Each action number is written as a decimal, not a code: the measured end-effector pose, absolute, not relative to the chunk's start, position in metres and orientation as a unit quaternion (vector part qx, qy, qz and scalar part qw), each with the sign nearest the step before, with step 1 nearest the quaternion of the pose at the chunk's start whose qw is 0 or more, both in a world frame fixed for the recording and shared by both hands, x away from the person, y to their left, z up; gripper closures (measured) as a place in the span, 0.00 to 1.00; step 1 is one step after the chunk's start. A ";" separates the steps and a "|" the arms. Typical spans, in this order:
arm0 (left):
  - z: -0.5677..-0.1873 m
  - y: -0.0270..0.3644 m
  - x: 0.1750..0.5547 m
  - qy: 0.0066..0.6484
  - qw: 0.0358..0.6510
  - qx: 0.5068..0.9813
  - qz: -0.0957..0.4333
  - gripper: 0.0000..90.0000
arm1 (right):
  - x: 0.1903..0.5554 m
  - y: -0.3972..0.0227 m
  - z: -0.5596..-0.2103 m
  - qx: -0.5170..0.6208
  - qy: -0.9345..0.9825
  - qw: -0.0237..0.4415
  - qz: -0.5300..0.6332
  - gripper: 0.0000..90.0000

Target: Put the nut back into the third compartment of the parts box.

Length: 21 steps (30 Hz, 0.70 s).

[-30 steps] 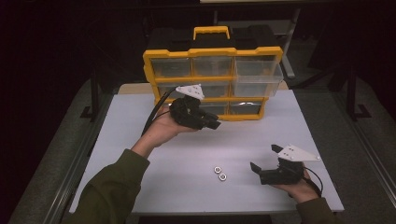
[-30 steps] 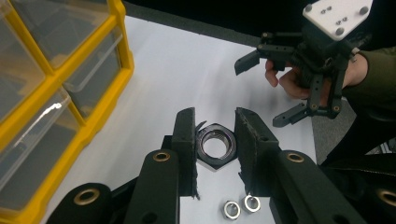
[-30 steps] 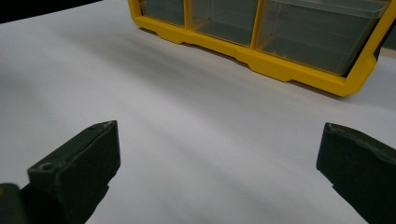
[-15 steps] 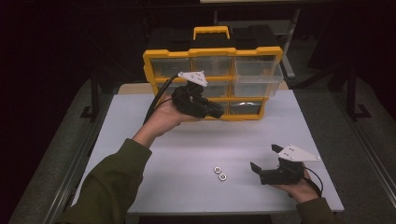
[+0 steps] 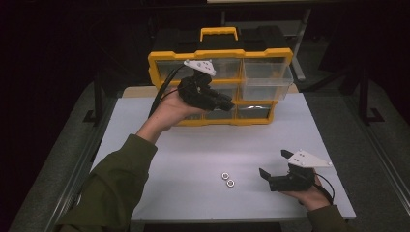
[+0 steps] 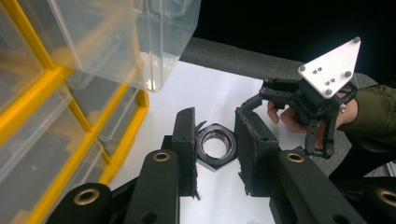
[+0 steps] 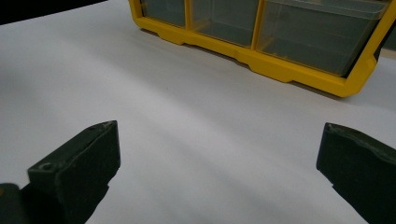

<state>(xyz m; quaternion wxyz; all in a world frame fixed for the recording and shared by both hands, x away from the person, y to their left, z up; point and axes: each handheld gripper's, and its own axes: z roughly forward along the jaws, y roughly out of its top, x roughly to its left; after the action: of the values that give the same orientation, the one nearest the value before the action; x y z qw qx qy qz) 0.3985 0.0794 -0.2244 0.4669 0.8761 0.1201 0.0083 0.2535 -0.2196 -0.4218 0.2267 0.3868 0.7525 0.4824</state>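
The left tool (image 5: 227, 102) is raised in front of the yellow organizer (image 5: 159, 60) at the far side of the white table (image 5: 193, 150). In the high view its jaws blend into the dark body, so what they carry cannot be made out there. The left gripper view settles it: the jaws are closed narrowly on a steel hex nut (image 6: 215, 145), whose flats sit against the pads, though the lower edge of the nut is partly cut off behind the left jaw.

Just above and to the left in that view, a clear drawer (image 6: 140, 42) juts out of the organizer; in the high view it is the upper right drawer (image 5: 266, 77), pulled forward of the frame. Its contents are hard to read through the glare, and it looks empty, though I cannot be sure.

The right tool (image 5: 275, 166) rests low over the near right part of the table, held in a hand (image 5: 309, 195) partly hidden beneath it. Its jaws stand wide apart with nothing between them, as the right gripper view (image 7: 215, 154) shows over bare table.

Two more nuts (image 5: 227, 179) lie touching or nearly so on the table, near the middle, just left of the right tool.
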 end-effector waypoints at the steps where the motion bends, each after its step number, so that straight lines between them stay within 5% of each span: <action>1: -0.222 0.079 0.399 0.120 0.467 0.876 0.009 0.78 | 0.253 -0.220 -0.422 0.387 0.752 0.227 0.482 0.00; 21: -0.184 0.061 0.408 0.112 0.467 0.877 0.025 0.78 | 0.253 -0.219 -0.421 0.387 0.752 0.226 0.484 0.00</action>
<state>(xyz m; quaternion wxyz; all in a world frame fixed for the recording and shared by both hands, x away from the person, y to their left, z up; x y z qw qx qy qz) 0.4077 0.0607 -0.1844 0.4673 0.8766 0.1122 0.0252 0.2527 -0.2193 -0.4213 0.2256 0.3871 0.7520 0.4835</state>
